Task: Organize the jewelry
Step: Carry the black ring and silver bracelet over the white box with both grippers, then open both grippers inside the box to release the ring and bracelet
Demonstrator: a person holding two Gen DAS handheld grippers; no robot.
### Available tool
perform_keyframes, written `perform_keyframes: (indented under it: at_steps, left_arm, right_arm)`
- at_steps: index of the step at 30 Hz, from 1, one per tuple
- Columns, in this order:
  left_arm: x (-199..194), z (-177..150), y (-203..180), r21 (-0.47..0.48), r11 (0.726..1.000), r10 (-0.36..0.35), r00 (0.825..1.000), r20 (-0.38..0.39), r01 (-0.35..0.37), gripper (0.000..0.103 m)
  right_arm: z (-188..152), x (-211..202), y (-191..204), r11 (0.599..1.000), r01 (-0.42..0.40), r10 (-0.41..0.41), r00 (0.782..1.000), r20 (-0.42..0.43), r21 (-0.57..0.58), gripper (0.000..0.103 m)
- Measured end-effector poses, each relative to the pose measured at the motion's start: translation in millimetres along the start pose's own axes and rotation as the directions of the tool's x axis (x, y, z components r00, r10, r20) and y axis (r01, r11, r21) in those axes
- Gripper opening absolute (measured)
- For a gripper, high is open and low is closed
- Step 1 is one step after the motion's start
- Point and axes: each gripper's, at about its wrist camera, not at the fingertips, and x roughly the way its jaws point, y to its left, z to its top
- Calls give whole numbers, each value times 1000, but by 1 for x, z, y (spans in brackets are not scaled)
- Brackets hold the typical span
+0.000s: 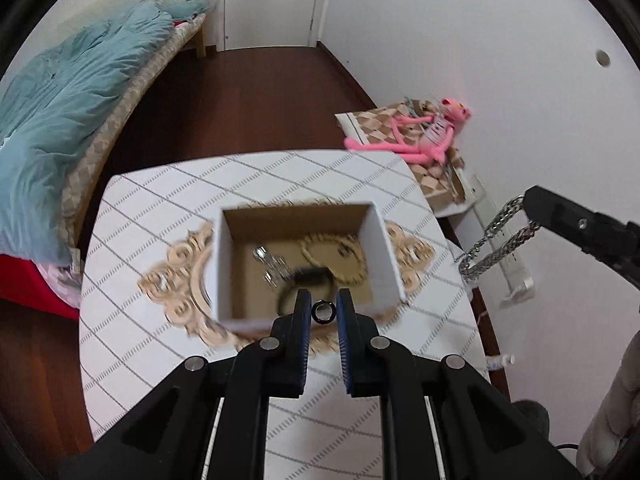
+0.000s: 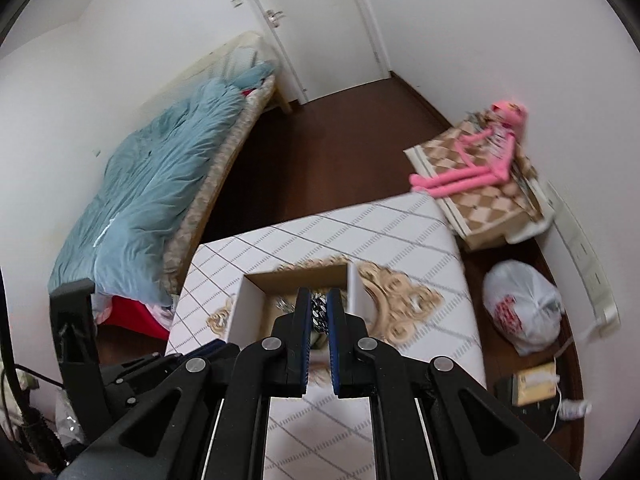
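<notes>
the left gripper (image 1: 324, 312) pinches a small dark ring (image 1: 324, 311) above the box (image 1: 382, 248); the right gripper (image 2: 319, 314) clamps a silver chain (image 1: 494, 240) beside it. some jewelry already lies inside; these two remain.

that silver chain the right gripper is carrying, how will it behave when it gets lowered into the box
The silver chain, pinched by the right gripper, sags in two loose strands, so it is probably floppy and will pile up rather than lie straight. Its thick metal links suggest it is fairly heavy for its size. Dangling ends might catch the rim of the cardboard box.
</notes>
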Motion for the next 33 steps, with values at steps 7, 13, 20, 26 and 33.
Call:
perform_keyframes:
  at_steps: [7, 13, 20, 26, 33]
  left_arm:
    - [35, 32, 38, -50, 999, 6, 998, -56, -8, 10]
    - [67, 46, 62, -80, 997, 7, 993, -118, -17, 10]
    - [88, 54, 75, -147, 989, -15, 979, -201, -15, 11]
    - [90, 57, 82, -172, 984, 11, 978, -208, -48, 48]
    - [82, 60, 91, -192, 976, 67, 980, -186, -103, 77]
  right_arm:
    - [27, 70, 18, 999, -12, 8, 992, -128, -30, 8]
    - [26, 129, 22, 999, -6, -4, 970, -242, -37, 8]
    - [30, 166, 30, 999, -21, 6, 950, -312, -45, 8]
    - [35, 180, 37, 997, -69, 57, 937, -346, -22, 8]
    - [31, 201, 35, 996, -90, 89, 891, -445, 20, 9]
